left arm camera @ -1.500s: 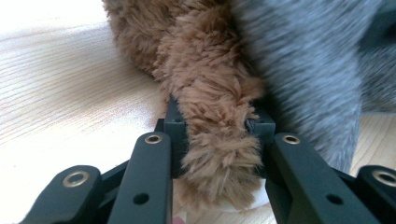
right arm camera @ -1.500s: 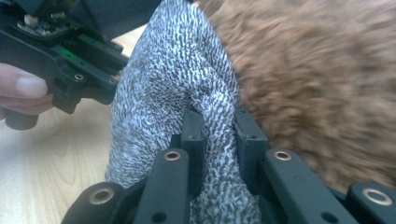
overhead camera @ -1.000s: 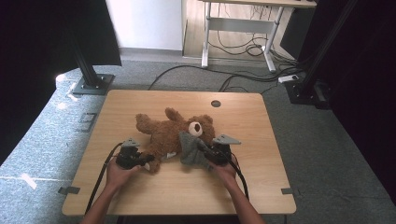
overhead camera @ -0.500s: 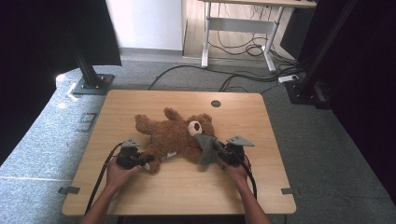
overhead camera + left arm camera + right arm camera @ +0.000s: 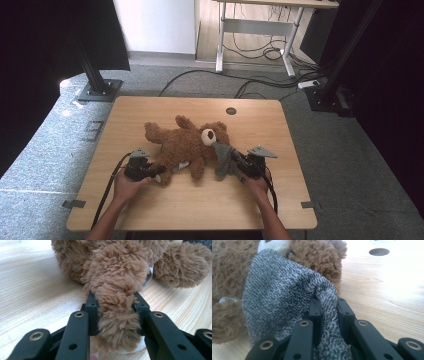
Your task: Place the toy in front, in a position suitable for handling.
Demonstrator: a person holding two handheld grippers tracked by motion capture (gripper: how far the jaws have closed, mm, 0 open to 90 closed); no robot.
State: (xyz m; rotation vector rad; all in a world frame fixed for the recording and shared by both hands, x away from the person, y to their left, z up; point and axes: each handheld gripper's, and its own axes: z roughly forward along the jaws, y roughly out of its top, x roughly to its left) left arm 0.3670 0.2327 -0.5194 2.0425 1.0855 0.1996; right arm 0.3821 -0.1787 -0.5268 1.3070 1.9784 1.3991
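High view first: the teddy bear sprawls mid-table, nearer the front edge than the back, with a grey knit garment lying against its head. The left gripper sits at the bear's rear leg toward the front-left of the table; the right gripper has the garment toward the front-right.

Left gripper view: the jaws bracket a plush leg, fur squashed between the pads. They have just eased apart a touch, yet the leg is pinched all the same.

Right gripper view: the jaws are nearly closed, biting a fold of the knit, which drapes up over the bear's muzzle.

My read: both things are light, soft and stretchy. Fur compresses and can slip, so grip a limb low; take the knit by its hem, where the cloth bunches thick.
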